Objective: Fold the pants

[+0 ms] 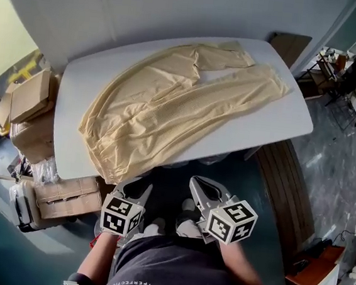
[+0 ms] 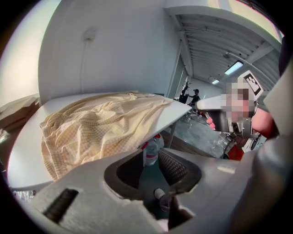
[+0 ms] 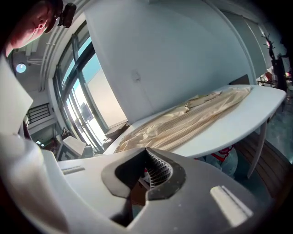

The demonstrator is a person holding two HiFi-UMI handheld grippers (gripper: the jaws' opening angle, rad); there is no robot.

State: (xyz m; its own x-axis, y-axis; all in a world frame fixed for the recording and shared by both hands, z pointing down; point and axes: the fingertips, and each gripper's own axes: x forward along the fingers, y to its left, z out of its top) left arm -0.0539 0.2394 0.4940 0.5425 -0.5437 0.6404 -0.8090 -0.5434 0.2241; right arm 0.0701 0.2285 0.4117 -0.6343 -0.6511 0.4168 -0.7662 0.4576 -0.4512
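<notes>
We find the pants (image 1: 182, 101) spread unfolded on the table (image 1: 281, 127), 0 folds made. Left gripper (image 1: 137, 190) is parted and empty, right gripper (image 1: 207, 189) closed on nothing; both sit short of the pants.

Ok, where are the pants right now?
In the head view the pants lie spread on the white table, waistband toward its near left corner beside the cardboard boxes, legs stretching to the far right.
</notes>
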